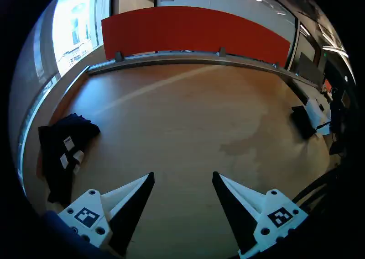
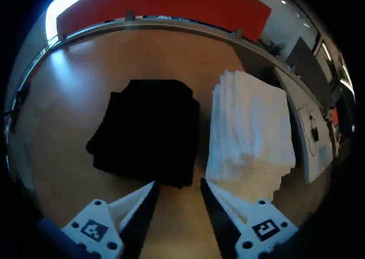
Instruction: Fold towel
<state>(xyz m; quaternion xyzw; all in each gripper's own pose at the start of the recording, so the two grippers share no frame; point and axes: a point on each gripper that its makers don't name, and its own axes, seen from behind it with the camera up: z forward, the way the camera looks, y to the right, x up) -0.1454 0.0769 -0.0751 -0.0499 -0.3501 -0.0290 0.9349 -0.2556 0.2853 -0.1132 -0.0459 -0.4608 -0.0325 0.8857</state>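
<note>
Left gripper [image 1: 183,173] and right gripper [image 2: 178,181] open, empty, over smooth wooden worktop [image 1: 182,122].
Rectangular black folded towel stack [image 2: 146,131] lies just beside layered white folded towel stack [image 2: 251,131]; crumpled dark cloth [image 1: 64,154] at window-side worktop edge.

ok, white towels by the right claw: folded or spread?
Folded. The white towel stack shows neat layered edges, squared up beside the black cloth pile.
</note>
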